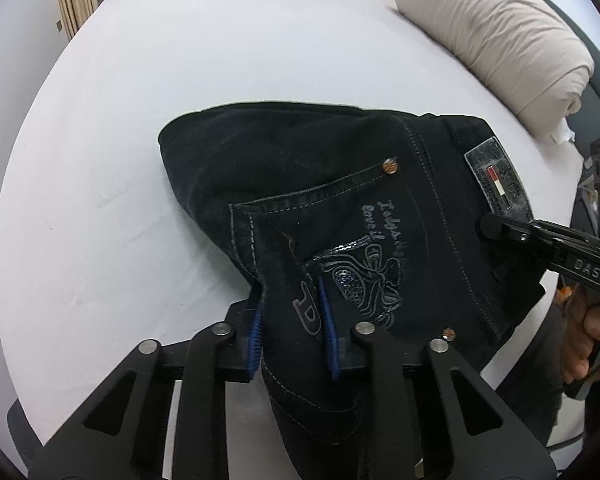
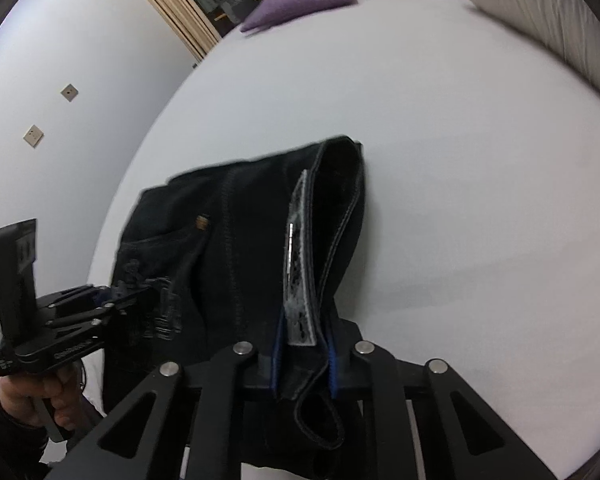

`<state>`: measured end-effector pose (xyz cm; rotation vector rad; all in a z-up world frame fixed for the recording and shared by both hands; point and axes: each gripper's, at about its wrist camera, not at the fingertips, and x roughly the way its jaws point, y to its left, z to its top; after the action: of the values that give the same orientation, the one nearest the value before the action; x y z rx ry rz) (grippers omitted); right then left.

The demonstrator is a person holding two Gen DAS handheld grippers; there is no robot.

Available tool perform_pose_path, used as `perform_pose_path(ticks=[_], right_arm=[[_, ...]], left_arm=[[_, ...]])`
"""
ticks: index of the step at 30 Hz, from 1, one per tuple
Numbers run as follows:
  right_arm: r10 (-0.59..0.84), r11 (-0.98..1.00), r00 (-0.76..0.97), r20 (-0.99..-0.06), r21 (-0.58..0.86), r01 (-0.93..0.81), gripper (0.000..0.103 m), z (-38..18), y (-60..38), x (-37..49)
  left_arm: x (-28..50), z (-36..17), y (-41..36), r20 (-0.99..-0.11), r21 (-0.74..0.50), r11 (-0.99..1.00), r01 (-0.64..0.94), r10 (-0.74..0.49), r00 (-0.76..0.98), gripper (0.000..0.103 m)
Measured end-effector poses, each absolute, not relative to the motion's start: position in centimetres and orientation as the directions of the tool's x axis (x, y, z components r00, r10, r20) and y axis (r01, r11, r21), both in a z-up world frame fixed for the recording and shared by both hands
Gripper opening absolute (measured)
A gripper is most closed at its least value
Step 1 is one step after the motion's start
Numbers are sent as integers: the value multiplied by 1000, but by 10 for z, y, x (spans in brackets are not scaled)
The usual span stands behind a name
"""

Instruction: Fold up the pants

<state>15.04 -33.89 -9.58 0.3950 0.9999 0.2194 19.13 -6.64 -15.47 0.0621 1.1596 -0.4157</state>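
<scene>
Both grippers pinch the black pants (image 1: 340, 200) on the bed (image 1: 140, 120) — left gripper (image 1: 290, 332) fingers clamped by the pocket, right gripper (image 2: 304, 364) fingers on the waistband — likely to lift that end for folding.

Two matte black handheld grippers, blue pads, silver rivets.
Left gripper (image 1: 290, 322): black linkage arms with triangular cut-outs, round silver pivot pins, ribbed blue pads (image 1: 255, 332) lining the fingers. Right gripper (image 2: 304, 360) is built the same, blue strips down each finger; seen from the left camera its black body carries white "DAS" lettering and a small screw. A black boxy module stands atop the left unit. A dark sleeve (image 2: 4, 420) covers the left wrist.
</scene>
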Motion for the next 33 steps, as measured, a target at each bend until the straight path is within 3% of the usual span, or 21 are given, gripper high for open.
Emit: perform_pose_path(ticks=[5, 13, 16, 20, 22, 24, 26, 27, 28, 30, 33], right_arm=[[374, 903, 576, -726, 427, -49, 17, -61, -329, 148], [426, 873, 635, -644, 477, -101, 17, -28, -321, 213], [464, 835, 643, -609, 544, -88, 17, -34, -322, 256], [524, 761, 581, -623, 648, 8, 18, -87, -325, 309], [505, 758, 558, -659, 647, 78, 39, -114, -329, 316], [535, 703, 574, -620, 704, 105, 39, -135, -339, 311], [566, 658, 612, -552, 750, 66, 39, -144, -348, 301], [570, 654, 623, -536, 755, 51, 39, -145, -350, 298], [572, 649, 630, -525, 759, 42, 39, -146, -351, 295], [581, 640, 632, -513, 768, 35, 39, -146, -354, 291], [563, 632, 648, -512, 772, 61, 46, -142, -366, 284]], left_arm=[[196, -121, -49, -871, -190, 914, 357, -325, 368, 19], [275, -77, -30, -828, -17, 925, 380, -226, 513, 19], [310, -87, -22, -831, 15, 933, 358, -188, 524, 19], [364, -127, 6, -872, 10, 947, 322, -150, 467, 19], [369, -149, 17, -878, -7, 951, 309, -154, 454, 26], [371, -157, 20, -868, 5, 953, 302, -146, 475, 37], [377, -161, 14, -853, 2, 962, 271, -140, 503, 61], [382, -164, 17, -847, -9, 972, 236, -132, 515, 79], [384, -166, 25, -843, -35, 978, 207, -140, 519, 87], [389, -177, 33, -836, -134, 974, 181, -210, 507, 89], [379, -172, 43, -830, -113, 977, 179, -192, 524, 90]])
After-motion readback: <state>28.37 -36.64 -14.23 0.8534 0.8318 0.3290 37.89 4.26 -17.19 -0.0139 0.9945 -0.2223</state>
